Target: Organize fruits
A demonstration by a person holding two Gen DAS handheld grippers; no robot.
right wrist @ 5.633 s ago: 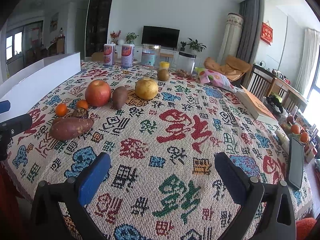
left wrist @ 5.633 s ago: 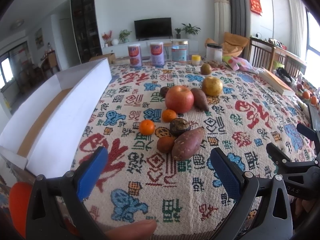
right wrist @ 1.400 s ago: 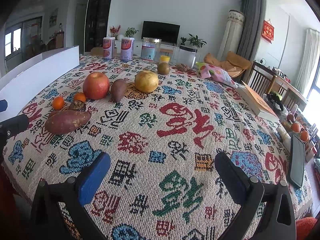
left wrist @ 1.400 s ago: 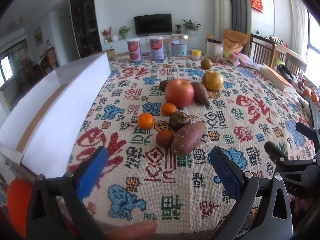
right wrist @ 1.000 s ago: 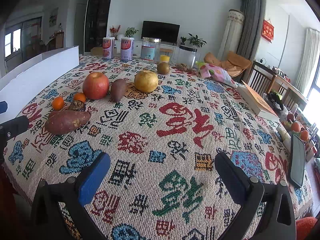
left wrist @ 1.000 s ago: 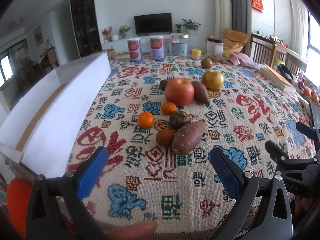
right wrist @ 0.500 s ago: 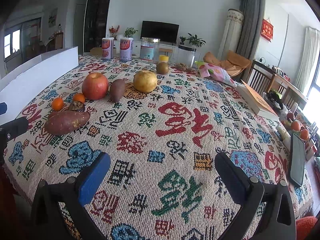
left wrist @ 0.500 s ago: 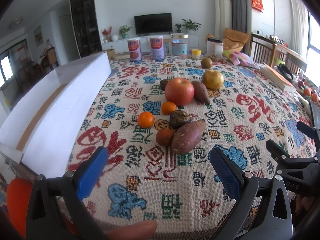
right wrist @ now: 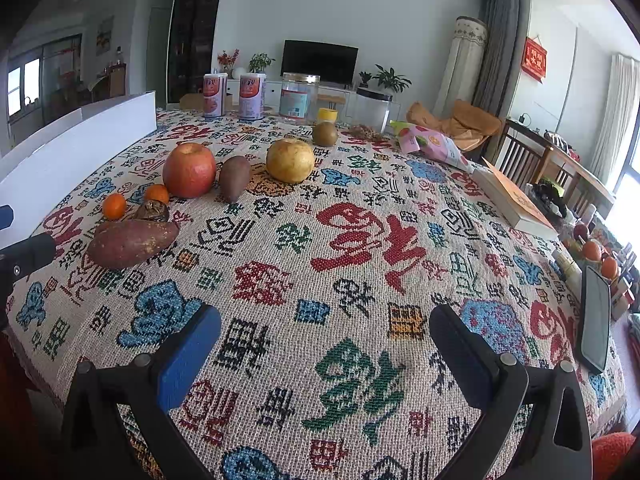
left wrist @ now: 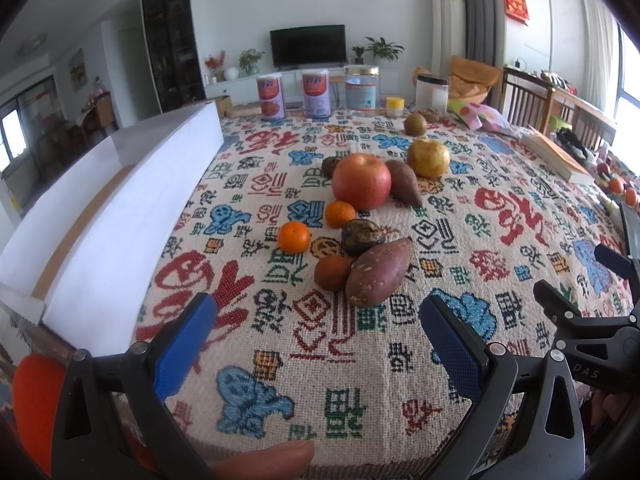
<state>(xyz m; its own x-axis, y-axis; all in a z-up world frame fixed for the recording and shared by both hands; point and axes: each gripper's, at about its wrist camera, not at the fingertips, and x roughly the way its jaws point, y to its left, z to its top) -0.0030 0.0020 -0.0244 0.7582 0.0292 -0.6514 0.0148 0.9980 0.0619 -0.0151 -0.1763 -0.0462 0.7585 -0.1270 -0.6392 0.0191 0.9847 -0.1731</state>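
Note:
On the patterned tablecloth (left wrist: pixel 500 216) lies a cluster of produce: a red apple (left wrist: pixel 361 186), a yellow pear (left wrist: pixel 428 157), a small sweet potato (left wrist: pixel 403 187), a large sweet potato (left wrist: pixel 379 271), two small tangerines (left wrist: pixel 294 236), a darker orange fruit (left wrist: pixel 331 273), a dark wrinkled fruit (left wrist: pixel 362 232) and a brown kiwi-like fruit (left wrist: pixel 415 124). My left gripper (left wrist: pixel 318 340) hovers open over the near edge, empty, just short of the large sweet potato. My right gripper (right wrist: pixel 325 348) is open and empty, with the apple (right wrist: pixel 189 170) and pear (right wrist: pixel 290 160) far ahead to its left.
A long white open box (left wrist: pixel 100 216) runs along the table's left side. Cans and jars (left wrist: pixel 316 94) line the far edge. A snack bag (right wrist: pixel 430 142), a book (right wrist: pixel 514 204) and a phone (right wrist: pixel 595 322) lie on the right. A fingertip (left wrist: pixel 266 456) shows at the bottom.
Both grippers have drifted only slightly; the view has barely shifted. No fruit has moved.

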